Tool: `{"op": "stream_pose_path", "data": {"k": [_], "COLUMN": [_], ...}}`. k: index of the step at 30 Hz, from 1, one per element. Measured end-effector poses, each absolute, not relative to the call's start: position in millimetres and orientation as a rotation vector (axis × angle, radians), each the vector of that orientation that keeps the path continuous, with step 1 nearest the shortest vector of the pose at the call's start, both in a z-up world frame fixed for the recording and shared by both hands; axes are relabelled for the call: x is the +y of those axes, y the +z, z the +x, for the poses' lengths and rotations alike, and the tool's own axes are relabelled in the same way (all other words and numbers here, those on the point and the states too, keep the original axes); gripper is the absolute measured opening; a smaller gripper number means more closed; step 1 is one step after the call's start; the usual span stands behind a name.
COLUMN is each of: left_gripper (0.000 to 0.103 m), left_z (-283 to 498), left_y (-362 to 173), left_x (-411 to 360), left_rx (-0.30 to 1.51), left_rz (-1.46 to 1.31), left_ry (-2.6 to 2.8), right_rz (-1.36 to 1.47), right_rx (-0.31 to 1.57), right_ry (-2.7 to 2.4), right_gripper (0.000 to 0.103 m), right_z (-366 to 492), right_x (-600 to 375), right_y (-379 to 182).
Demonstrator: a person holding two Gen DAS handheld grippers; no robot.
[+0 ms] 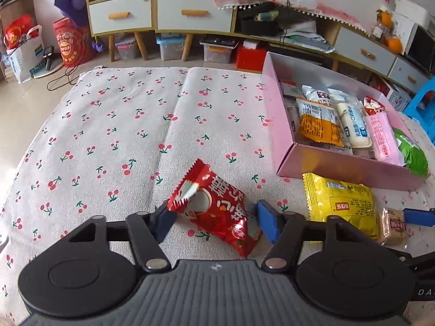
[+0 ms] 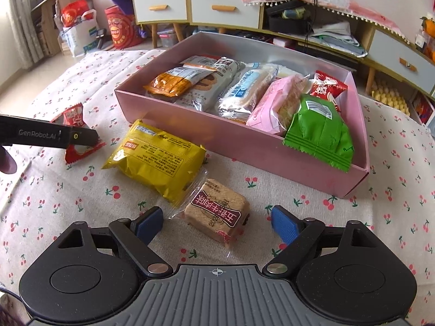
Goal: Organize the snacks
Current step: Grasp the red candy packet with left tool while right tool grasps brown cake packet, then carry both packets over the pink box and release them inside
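A red snack packet (image 1: 214,190) stands tilted on the cherry-print cloth, and my left gripper (image 1: 214,209) is shut on it, one pad at its crimped end and the other at its side. The same red packet (image 2: 74,116) shows behind a left finger (image 2: 81,137) in the right wrist view. My right gripper (image 2: 216,217) is open around a brown biscuit bar (image 2: 217,203) in clear wrap, pads apart from it. A yellow packet (image 2: 155,157) lies just beyond, in front of the pink box (image 2: 217,141), which holds several snacks.
The pink box (image 1: 339,164) sits at the right of the cloth-covered table (image 1: 122,125). The yellow packet (image 1: 345,203) and biscuit bar (image 1: 392,225) lie before it. Drawer cabinets (image 1: 190,13), floor bags (image 1: 27,51) and a blue stool (image 1: 421,103) stand beyond the table.
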State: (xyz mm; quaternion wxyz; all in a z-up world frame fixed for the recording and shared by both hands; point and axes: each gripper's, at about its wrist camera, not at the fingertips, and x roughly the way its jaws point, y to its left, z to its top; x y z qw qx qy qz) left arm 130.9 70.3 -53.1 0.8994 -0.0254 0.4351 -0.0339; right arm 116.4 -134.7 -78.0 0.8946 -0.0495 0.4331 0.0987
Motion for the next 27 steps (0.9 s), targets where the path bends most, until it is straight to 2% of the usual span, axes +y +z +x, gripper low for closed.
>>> {"op": "stream_pose_path", "data": {"k": [1, 3, 9, 27], "left_gripper": [0.049, 0.045, 0.036, 0.034], "left_z": [131, 131, 132, 131], "left_y": [-52, -51, -44, -20], "left_x": [71, 73, 79, 98], "left_rx": [0.902, 0.902, 0.904, 0.885], "left_rz": [-0.059, -0.074, -0.144, -0.337], "left_ry": [-0.069, -0.066, -0.063, -0.079], "right_rz": [-0.100, -0.089, -0.054, 0.338], "right_rx": [0.897, 0.891, 0.916, 0.979], "right_ry": [0.204, 0.213, 0.230, 0.239], "right_gripper": [0.086, 0.071, 0.056, 0.053], "right_z": [117, 117, 120, 122], "right_x": [-135, -136, -138, -183], "right_y": [-78, -76, -70, -36]}}
